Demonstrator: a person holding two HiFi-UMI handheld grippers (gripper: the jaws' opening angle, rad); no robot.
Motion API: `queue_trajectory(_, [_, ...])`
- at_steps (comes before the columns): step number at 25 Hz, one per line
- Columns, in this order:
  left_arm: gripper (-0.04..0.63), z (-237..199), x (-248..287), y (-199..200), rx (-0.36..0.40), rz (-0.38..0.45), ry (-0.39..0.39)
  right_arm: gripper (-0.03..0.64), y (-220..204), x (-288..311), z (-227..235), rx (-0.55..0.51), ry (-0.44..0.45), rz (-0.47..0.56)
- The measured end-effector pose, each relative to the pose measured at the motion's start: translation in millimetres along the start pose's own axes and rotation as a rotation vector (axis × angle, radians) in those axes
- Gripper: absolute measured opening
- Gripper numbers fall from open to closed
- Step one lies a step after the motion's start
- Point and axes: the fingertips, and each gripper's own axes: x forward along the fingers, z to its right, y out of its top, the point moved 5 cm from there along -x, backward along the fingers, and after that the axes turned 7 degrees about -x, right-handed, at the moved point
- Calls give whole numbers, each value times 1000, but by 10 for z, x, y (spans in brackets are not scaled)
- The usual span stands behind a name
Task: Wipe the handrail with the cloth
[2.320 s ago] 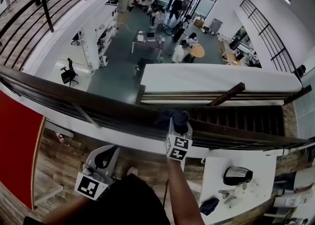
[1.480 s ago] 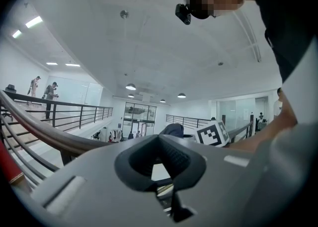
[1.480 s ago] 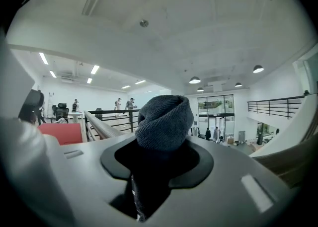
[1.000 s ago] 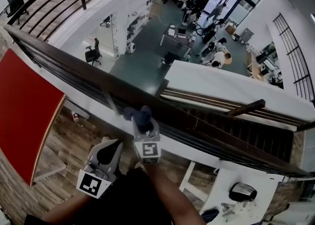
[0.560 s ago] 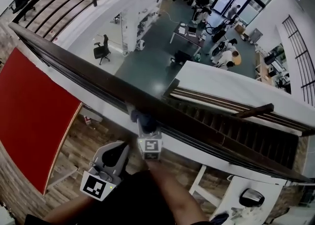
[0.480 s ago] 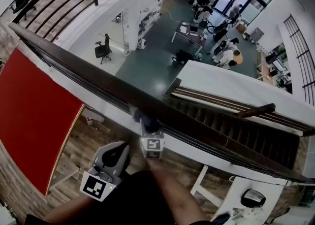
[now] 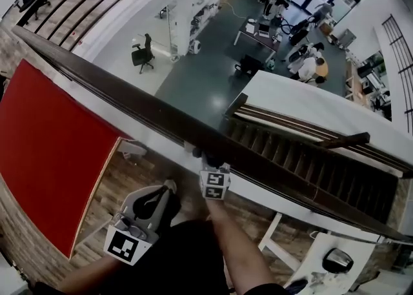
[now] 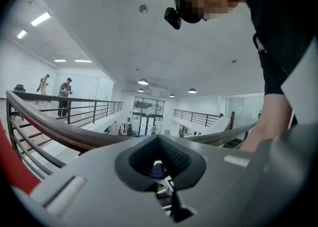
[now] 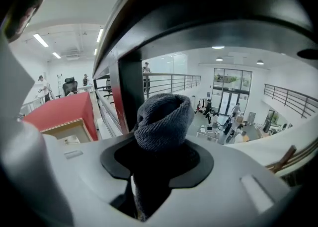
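Observation:
The dark brown handrail (image 7: 129, 103) runs diagonally from upper left to lower right in the head view. My right gripper (image 7: 207, 163) is shut on a dark grey knitted cloth (image 7: 201, 155), which it presses against the rail's near lower edge. In the right gripper view the cloth (image 9: 164, 116) bulges up out of the right gripper (image 9: 159, 157), with the handrail (image 9: 198, 17) arching just above it. My left gripper (image 7: 166, 188) hangs back, below the rail, beside the person's body. In its own view the left gripper (image 8: 159, 140) is shut on nothing, and the handrail (image 8: 59, 132) lies beyond it.
Thin black bars (image 7: 145, 131) run under the rail, and a dark post (image 9: 127, 97) stands just left of the cloth. Beyond the rail is a drop to a lower floor with desks and people (image 7: 310, 61). A staircase (image 7: 310, 158) lies to the right, a red panel (image 7: 45, 139) to the left.
The right gripper has slid the cloth leftward along the rail, past the stair junction. The cloth now sits lower, at the rail's near underside. The left gripper has kept its place.

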Motion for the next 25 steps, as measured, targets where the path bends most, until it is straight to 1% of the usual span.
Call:
queue_trajectory(4, [0, -19, -24, -32, -3, -1, 5, 153, -89, 65, -69, -25, 6, -30])
queue_trajectory(13, [0, 5, -72, -53, -2, -1, 20, 156, -168, 138, -33, -43, 19, -87])
queue_trajectory(25, [0, 133, -127, -64, 8, -9, 23, 156, -253, -3, 166, -9, 13, -90])
